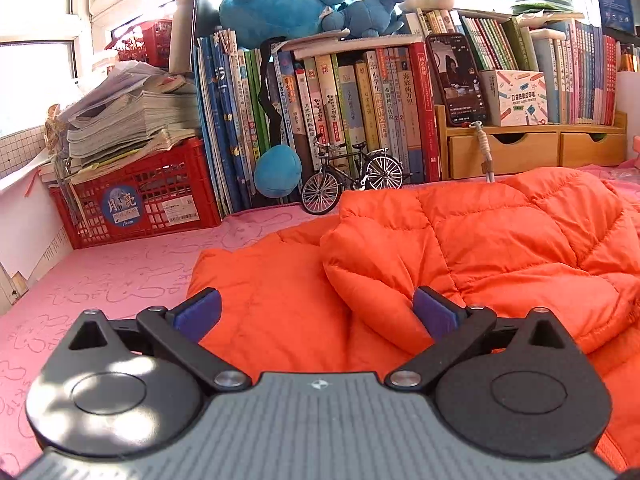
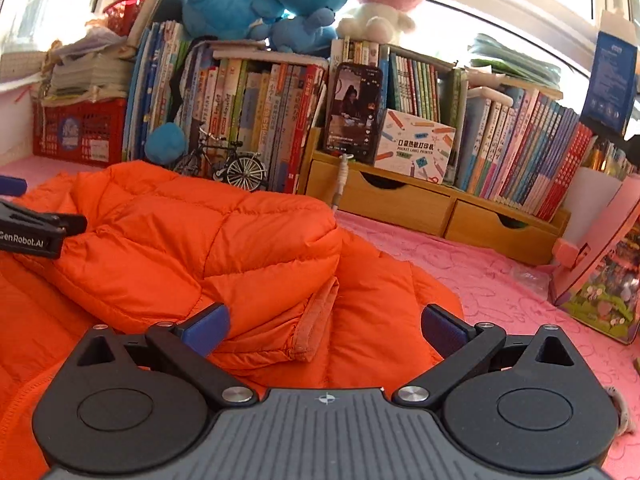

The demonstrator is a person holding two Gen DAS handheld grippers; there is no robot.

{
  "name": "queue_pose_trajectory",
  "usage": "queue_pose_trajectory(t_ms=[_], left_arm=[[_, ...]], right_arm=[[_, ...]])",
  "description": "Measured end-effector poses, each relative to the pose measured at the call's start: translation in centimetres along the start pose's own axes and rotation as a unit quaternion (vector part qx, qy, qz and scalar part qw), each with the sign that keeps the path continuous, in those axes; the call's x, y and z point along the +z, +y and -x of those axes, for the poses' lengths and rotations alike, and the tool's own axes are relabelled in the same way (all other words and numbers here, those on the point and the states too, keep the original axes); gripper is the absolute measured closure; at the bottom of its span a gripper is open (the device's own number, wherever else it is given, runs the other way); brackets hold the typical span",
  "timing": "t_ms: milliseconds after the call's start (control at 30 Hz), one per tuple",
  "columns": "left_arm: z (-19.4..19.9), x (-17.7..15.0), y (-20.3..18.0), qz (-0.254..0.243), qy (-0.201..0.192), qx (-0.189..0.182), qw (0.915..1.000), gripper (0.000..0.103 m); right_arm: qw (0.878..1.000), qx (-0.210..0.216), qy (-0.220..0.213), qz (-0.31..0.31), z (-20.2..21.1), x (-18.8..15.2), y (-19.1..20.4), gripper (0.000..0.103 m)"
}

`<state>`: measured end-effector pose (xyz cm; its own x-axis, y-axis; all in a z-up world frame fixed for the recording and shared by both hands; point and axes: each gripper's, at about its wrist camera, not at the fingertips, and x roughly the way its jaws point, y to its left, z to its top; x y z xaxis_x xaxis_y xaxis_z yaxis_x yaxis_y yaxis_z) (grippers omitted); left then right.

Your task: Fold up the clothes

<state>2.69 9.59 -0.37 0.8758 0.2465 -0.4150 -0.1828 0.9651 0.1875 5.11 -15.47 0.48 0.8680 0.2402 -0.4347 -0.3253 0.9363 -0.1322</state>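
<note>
Left wrist view: the left gripper (image 1: 316, 314) hangs low over the near left part of an orange quilted jacket (image 1: 460, 240) that lies bunched on the pink cloth (image 1: 100, 276). Its 2 blue pads are spread wide and pinch nothing; the right pad sits against a puffy fold, the left pad just above flat orange fabric. A toy bicycle (image 1: 352, 180) stands at the far edge by the books.

Right wrist view: the right gripper (image 2: 326, 330) is likewise spread wide and empty, straddling a doubled-over flap whose hem (image 2: 316, 322) lies between the pads. The jacket fills the left and middle of the cloth, with one layer already turned over another.

Judgement: the jacket is part folded, or rumpled and awaiting a fold; 1 moment fits a release just made as well as a reach for a new grip. Any next pinch calls for taking an edge cleanly, since the slick padded fabric would likely slip.
</note>
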Motion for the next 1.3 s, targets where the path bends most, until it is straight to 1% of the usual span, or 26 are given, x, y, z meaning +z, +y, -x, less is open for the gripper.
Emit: queue_pose_trajectory(t_ms=[100, 133, 200, 267, 300, 367, 400, 467, 567, 667, 700, 767, 833, 867, 933, 1000, 1067, 1300], left_arm=[[1.7, -0.5, 0.8, -0.002, -0.013, -0.013, 0.9998, 0.000], [2.3, -0.7, 1.0, -0.003, -0.018, -0.017, 0.9997, 0.000], [3.2, -1.5, 1.3, 0.000, -0.013, -0.010, 0.9999, 0.000], [3.9, -2.1, 1.4, 0.014, -0.007, 0.000, 0.9999, 0.000], [4.2, -2.2, 1.5, 0.021, -0.006, 0.005, 0.9998, 0.000], [4.4, -1.8, 1.0, 0.013, -0.016, 0.011, 0.9997, 0.000], [4.4, -1.4, 0.5, 0.004, -0.018, 0.010, 0.9998, 0.000], [4.3, -0.8, -0.5, -0.015, -0.024, 0.009, 0.9996, 0.000], [3.9, -0.9, -1.1, -0.007, -0.003, -0.015, 0.9999, 0.000], [3.4, -1.1, -1.7, 0.001, 0.017, -0.039, 0.9991, 0.000], [3.3, -1.1, -1.9, 0.004, 0.023, -0.047, 0.9986, 0.000], [3.0, -1.2, -2.2, 0.009, 0.037, -0.063, 0.9973, 0.000], [2.7, -1.3, -2.6, 0.014, 0.050, -0.079, 0.9955, 0.000], [2.6, -1.4, -2.8, 0.017, 0.057, -0.087, 0.9944, 0.001], [2.1, -1.5, -2.4, 0.028, 0.067, -0.078, 0.9943, 0.004], [1.7, -1.5, -2.1, 0.039, 0.077, -0.068, 0.9939, 0.003], [1.3, -1.6, -1.7, 0.050, 0.087, -0.059, 0.9932, 0.003], [-0.3, -1.8, -0.5, 0.089, 0.122, -0.025, 0.9882, 0.003]], right_arm=[[0.998, 0.041, -0.033, -0.035, 3.7, -1.1, -1.5, 0.000], [0.998, 0.045, -0.036, -0.038, 4.5, -1.5, -1.7, 0.000], [0.999, 0.030, -0.036, -0.027, 5.7, -2.7, -1.7, 0.000], [0.999, 0.014, -0.036, -0.017, 6.9, -3.8, -1.8, 0.000], [0.999, -0.003, -0.040, -0.005, 7.3, -3.9, -1.4, 0.000], [0.998, -0.030, -0.052, 0.021, 8.0, -4.1, -0.4, 0.000], [0.997, -0.035, -0.056, 0.041, 8.1, -4.0, 0.3, 0.000], [0.996, -0.041, -0.050, 0.057, 7.6, -3.6, 1.6, 0.000], [0.998, -0.003, -0.047, 0.033, 6.8, -2.8, 2.7, 0.000], [0.999, 0.024, -0.038, 0.007, 6.1, -2.1, 3.9, 0.000], [0.999, 0.039, -0.034, -0.002, 5.9, -1.9, 4.3, 0.001], [0.995, 0.087, -0.033, -0.022, 5.8, -1.7, 4.8, 0.003], [0.994, 0.101, -0.026, -0.028, 5.7, -1.5, 5.2, 0.006], [0.994, 0.099, -0.020, -0.028, 5.4, -1.5, 5.5, 0.010], [0.995, 0.093, -0.001, -0.032, 4.5, -1.4, 5.8, 0.016], [0.994, 0.090, 0.019, -0.054, 3.5, -1.2, 5.6, 0.023], [0.991, 0.089, 0.047, -0.093, 2.1, -1.0, 5.2, 0.025], [0.990, 0.042, 0.096, -0.099, -0.6, -1.7, 5.2, 0.026]])
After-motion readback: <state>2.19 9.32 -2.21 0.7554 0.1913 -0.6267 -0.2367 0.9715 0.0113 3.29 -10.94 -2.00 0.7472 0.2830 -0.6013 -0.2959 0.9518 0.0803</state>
